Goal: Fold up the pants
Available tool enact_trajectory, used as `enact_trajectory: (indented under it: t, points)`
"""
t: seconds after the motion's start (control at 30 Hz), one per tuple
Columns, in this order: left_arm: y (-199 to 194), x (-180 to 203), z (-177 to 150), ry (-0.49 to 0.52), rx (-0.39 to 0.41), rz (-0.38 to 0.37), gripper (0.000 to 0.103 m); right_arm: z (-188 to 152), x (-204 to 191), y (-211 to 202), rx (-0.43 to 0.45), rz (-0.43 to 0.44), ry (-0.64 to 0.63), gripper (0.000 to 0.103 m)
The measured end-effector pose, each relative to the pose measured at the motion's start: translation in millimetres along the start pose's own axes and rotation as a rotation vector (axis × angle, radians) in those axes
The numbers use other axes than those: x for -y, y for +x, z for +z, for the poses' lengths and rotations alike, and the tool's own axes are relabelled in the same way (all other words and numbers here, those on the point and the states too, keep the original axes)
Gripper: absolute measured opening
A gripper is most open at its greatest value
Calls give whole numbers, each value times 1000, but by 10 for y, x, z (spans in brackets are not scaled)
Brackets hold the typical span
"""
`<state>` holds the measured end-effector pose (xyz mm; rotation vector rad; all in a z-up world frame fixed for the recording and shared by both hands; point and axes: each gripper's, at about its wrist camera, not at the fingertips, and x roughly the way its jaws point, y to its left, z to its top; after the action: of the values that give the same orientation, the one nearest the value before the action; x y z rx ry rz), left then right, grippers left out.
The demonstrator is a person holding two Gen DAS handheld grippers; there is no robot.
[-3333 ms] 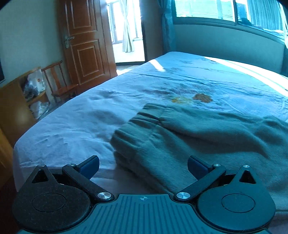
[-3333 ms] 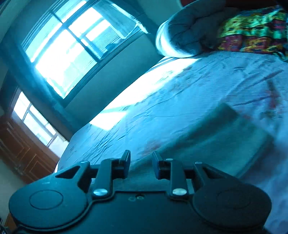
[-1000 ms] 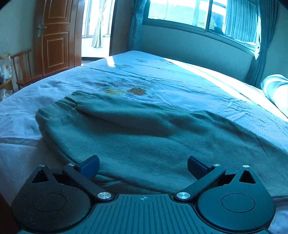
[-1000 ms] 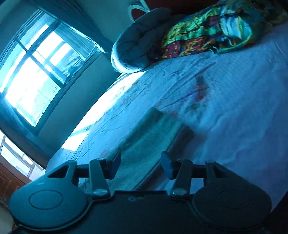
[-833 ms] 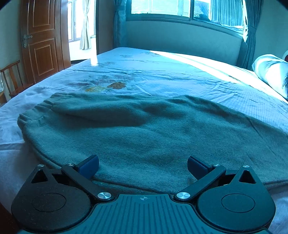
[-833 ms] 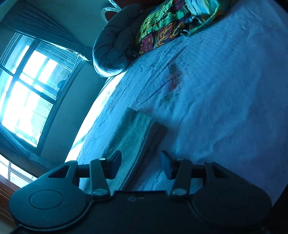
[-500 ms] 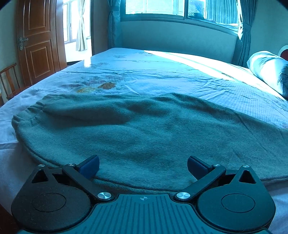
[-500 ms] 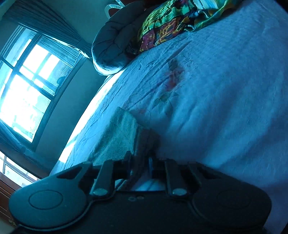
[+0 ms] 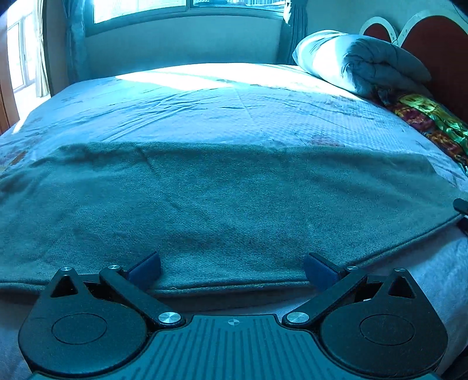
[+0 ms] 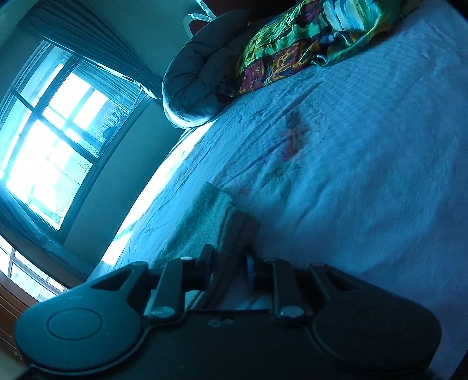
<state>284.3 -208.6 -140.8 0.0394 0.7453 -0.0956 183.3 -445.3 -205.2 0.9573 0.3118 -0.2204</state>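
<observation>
Two hand-held grippers work the pants (image 9: pixel 228 204), spread flat across the bed (image 9: pixel 234 102). Right hand-held gripper (image 10: pixel 228 266) pinches the leg end, jaws easing slightly apart; left hand-held gripper (image 9: pixel 232 267) hovers wide open over the near edge. Next, probably: left must clamp before lifting.

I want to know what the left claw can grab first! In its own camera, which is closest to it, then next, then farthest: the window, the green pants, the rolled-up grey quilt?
1. Green pants: right ahead of the left gripper, spread across the bed.
2. Rolled grey quilt: far right, by the headboard.
3. Window: on the back wall, beyond the bed.
</observation>
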Motion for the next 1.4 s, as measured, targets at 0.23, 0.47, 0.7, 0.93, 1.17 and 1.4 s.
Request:
enact_trajectory:
  t: [0.23,0.47,0.7,0.93,1.17,1.4]
  points:
    - [-93,25,-54,0,4,1,103,5,70,70,-7,12,42,11]
    - [-16,96,-103,33,18,27,103,19,91,77,-10,8,70,10]
    - [20,119,-130,40,38,32,103,-12,-82,110,-31,-90,-31,8]
    - [-475,-748,-122,-149,171,-104,103,-18,-1108,-120,13,23,-272,8]
    - [-1083,-2557,-455,-317,241,122,103,-1234,-2759,2,-110,269,-580,10]
    - [-1239,-3576,-855,-529,225,267,103,-2833,-3045,202,-491,461,-682,26]
